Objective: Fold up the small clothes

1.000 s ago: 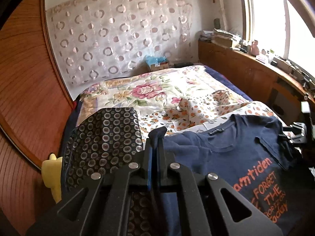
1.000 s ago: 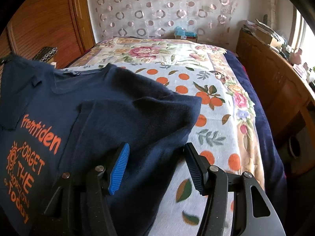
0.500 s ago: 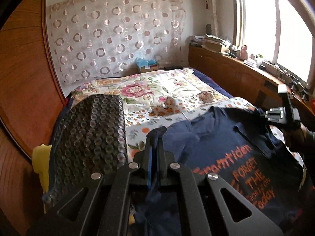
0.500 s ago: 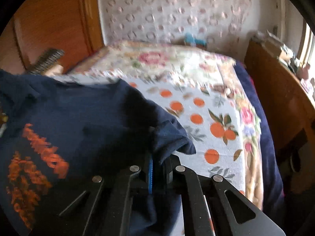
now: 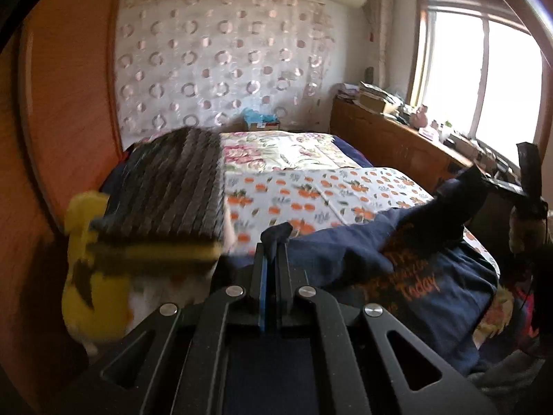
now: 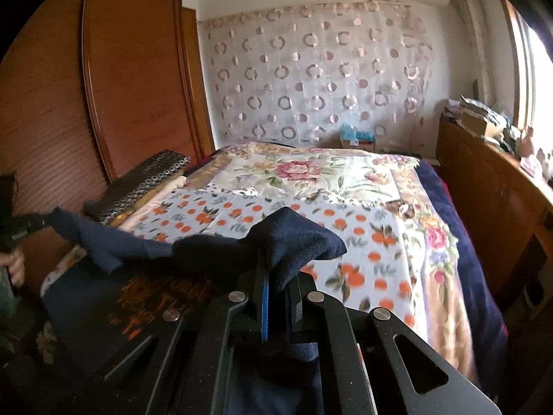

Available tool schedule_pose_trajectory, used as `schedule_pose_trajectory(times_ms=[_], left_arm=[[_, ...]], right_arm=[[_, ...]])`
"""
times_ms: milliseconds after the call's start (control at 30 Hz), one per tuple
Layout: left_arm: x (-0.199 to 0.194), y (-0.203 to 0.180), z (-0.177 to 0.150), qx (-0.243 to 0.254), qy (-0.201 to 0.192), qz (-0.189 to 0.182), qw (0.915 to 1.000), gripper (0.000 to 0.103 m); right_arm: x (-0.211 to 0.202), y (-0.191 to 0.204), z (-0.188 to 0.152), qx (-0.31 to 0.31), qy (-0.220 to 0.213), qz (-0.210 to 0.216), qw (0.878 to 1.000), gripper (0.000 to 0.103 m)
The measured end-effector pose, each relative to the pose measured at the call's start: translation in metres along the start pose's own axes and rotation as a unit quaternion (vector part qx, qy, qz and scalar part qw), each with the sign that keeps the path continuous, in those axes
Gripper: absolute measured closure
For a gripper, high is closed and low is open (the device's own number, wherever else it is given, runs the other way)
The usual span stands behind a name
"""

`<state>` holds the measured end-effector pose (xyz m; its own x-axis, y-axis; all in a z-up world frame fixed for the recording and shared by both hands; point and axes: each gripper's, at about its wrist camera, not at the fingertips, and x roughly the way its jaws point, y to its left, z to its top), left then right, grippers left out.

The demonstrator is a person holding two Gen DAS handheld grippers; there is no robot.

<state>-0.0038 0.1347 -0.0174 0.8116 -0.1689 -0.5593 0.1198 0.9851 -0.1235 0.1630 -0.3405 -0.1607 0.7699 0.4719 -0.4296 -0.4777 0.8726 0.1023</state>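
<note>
Nearest us, the left gripper (image 5: 270, 252) pinches one edge of the navy T-shirt (image 5: 432, 297) and the right gripper (image 6: 276, 276) pinches another, the cloth lifted between them over the orange-print sheet (image 6: 363, 242). Only the left view shows the orange lettering clearly and the yellow plush toy (image 5: 90, 297) — the right view alone shows the wooden wardrobe (image 6: 131, 79), and the patterned cushion (image 6: 145, 183) unblurred.

left claw (image 5: 271, 254) pinches navy t-shirt (image 5: 432, 297) (lifted)
</note>
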Motion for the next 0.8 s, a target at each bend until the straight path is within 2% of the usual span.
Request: schedule_pose_trajectory(times_ms=[167,333,467,633,800], left_arm=[[-0.015,0.010,-0.026,-0.026,0.007,0.006,0.9996,0.099],[-0.036,0.012,-0.036,-0.030,-0.003,0.011,0.9995,0.099],[-0.055,0.017,-0.044,-0.043,-0.014,0.007,0.9989,0.099],[-0.075,0.019,-0.039,-0.047,-0.034,0.012,0.9982,0.099],[-0.092,0.019,-0.035,-0.042,-0.047,0.019,0.9979,0.099]], right_arm=[[-0.018,-0.003,-0.025,-0.003,0.011,-0.004,1.000,0.097],[-0.034,0.005,-0.020,-0.016,0.021,0.000,1.000,0.097],[-0.049,0.013,-0.035,-0.023,0.047,-0.009,0.999,0.097],[-0.072,0.008,-0.026,-0.021,0.067,-0.011,0.997,0.097],[-0.085,0.016,-0.032,-0.058,0.111,-0.024,0.992,0.097]])
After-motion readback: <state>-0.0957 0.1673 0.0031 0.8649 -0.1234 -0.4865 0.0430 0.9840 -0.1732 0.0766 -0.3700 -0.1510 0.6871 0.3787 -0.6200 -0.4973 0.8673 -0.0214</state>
